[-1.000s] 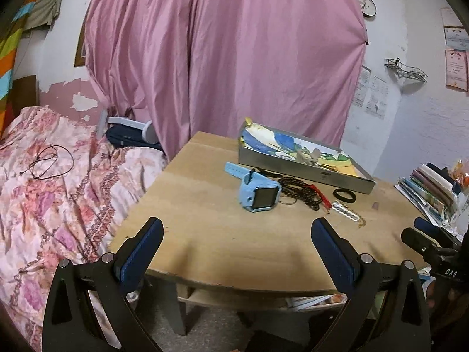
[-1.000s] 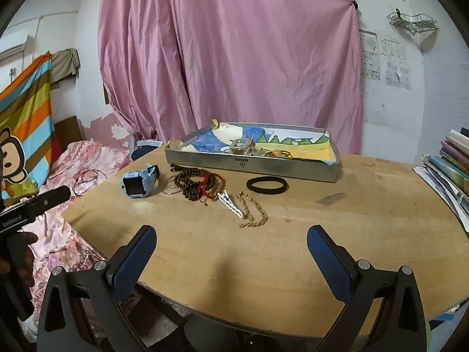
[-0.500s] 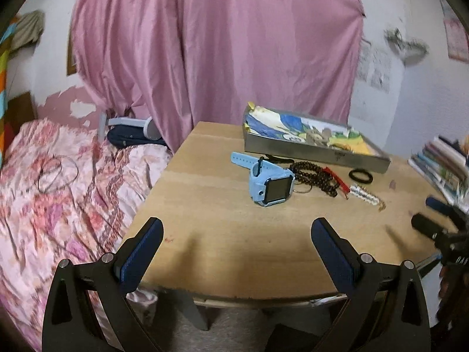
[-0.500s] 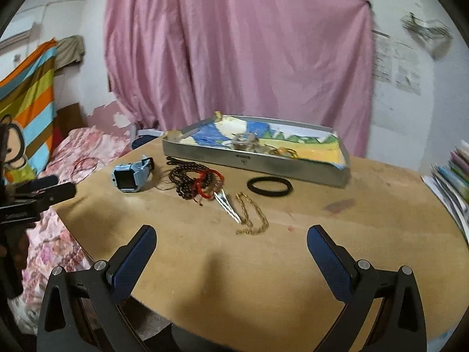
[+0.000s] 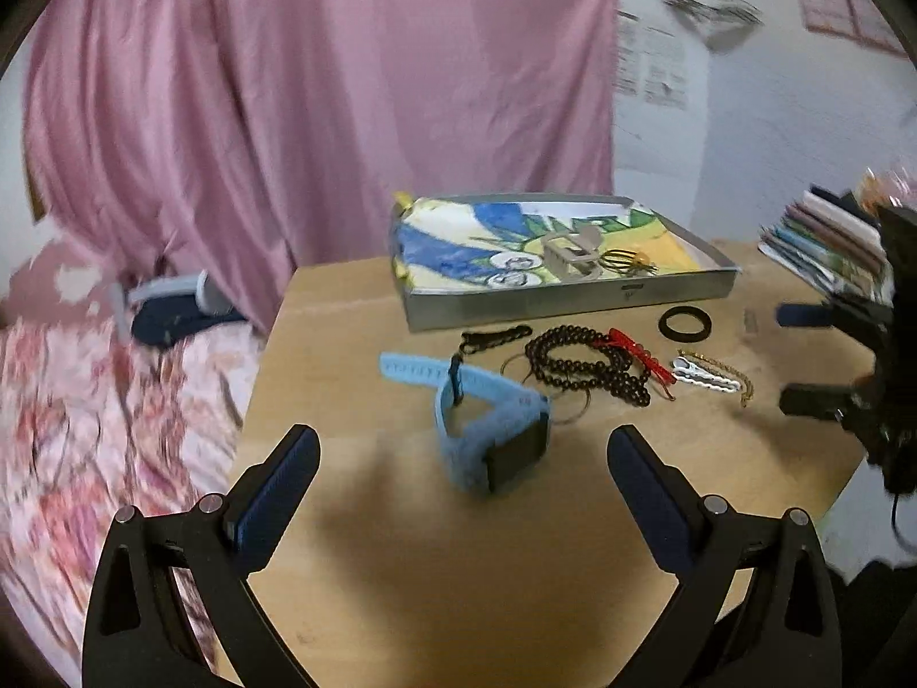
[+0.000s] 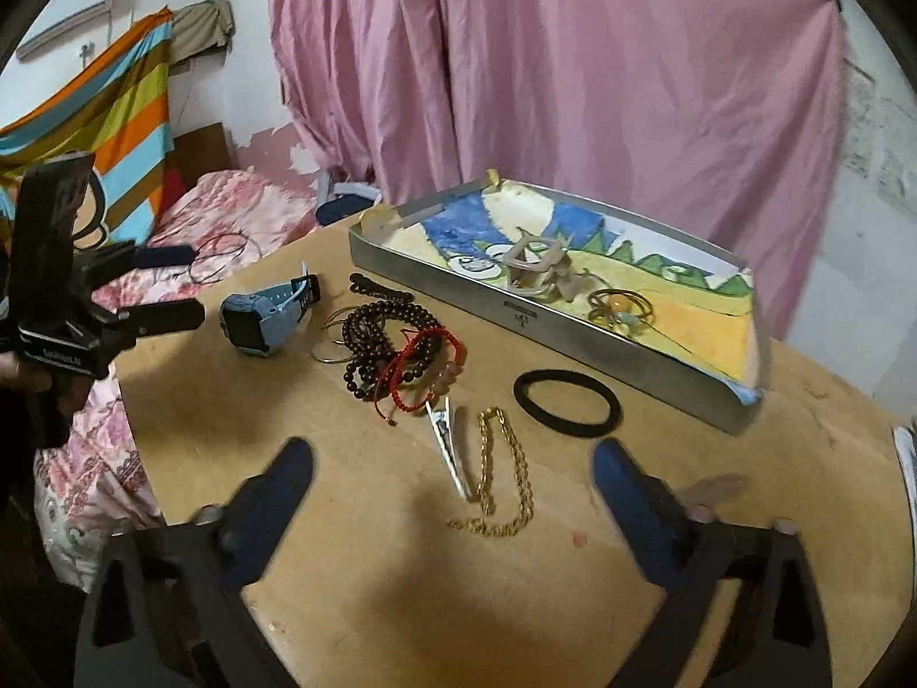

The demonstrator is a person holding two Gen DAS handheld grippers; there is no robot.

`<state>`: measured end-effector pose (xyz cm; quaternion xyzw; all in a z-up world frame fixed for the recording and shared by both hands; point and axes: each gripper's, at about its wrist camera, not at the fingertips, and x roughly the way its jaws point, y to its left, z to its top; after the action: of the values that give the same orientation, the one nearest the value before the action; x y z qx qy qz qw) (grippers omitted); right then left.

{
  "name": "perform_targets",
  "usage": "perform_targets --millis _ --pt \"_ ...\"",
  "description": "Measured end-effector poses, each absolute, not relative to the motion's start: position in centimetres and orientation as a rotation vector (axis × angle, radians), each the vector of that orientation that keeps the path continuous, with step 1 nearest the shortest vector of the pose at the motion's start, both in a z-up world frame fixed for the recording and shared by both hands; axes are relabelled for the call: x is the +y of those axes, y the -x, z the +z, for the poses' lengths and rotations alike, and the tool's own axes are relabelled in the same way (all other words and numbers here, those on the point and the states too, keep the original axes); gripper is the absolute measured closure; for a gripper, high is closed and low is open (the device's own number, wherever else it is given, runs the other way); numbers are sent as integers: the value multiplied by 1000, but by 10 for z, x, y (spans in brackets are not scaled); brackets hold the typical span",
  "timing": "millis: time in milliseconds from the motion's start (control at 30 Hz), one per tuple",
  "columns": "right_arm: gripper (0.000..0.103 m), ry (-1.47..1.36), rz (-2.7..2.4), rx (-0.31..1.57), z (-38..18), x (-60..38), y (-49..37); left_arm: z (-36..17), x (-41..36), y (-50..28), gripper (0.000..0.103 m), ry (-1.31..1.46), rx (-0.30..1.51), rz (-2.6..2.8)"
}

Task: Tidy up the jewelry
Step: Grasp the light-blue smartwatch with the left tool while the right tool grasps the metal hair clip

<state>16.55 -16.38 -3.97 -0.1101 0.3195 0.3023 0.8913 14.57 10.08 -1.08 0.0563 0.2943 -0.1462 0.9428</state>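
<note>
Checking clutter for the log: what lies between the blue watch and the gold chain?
In the right wrist view, between the blue watch and gold chain: thin rings, dark bead bracelets, red cord bracelet, silver clip.

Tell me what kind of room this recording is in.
Most likely a bedroom in a home: a bed with a floral quilt beside the wooden table, and a pink curtain on the wall.
</note>
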Motion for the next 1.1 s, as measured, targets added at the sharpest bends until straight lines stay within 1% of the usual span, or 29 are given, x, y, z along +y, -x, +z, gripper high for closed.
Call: perform_targets --millis 33,67,100,167,200,233,267,367,433,500,533,567,833,1100 --pt "33 236 641 673 -41 -162 -169 -9 101 -148 11 -132 594 -322" --pt "44 240 652 684 -43 -160 -173 -8 101 -150 18 -139 595 -342" --pt "47 237 665 696 -45 -158 -176 -8 99 -152 22 -145 601 -371" --pt "59 231 685 710 -48 -156 -181 -8 97 -156 36 -152 617 -412" --pt "62 233 693 718 -51 -155 -182 -9 94 -158 39 -167 620 -429" --pt "69 237 696 723 -52 -154 -183 -10 91 -160 43 -184 624 -439" --pt "71 242 701 729 -53 -153 -184 -11 88 -161 48 -200 628 -447" --pt "72 252 709 739 -56 -150 -185 -15 80 -167 58 -234 655 -471" --pt "72 252 709 743 -56 -149 -187 -18 76 -171 62 -248 666 -477" --pt "76 243 709 749 -57 -149 -189 -21 75 -175 66 -237 687 -473" --pt "80 235 710 755 -58 -149 -191 -22 75 -177 72 -224 700 -468" --pt "80 230 711 759 -59 -149 -192 -24 76 -179 74 -208 707 -461" --pt "82 226 722 786 -61 -143 -197 -21 81 -183 74 -130 730 -426" --pt "82 214 713 810 -66 -139 -201 -18 82 -186 74 -120 774 -442"
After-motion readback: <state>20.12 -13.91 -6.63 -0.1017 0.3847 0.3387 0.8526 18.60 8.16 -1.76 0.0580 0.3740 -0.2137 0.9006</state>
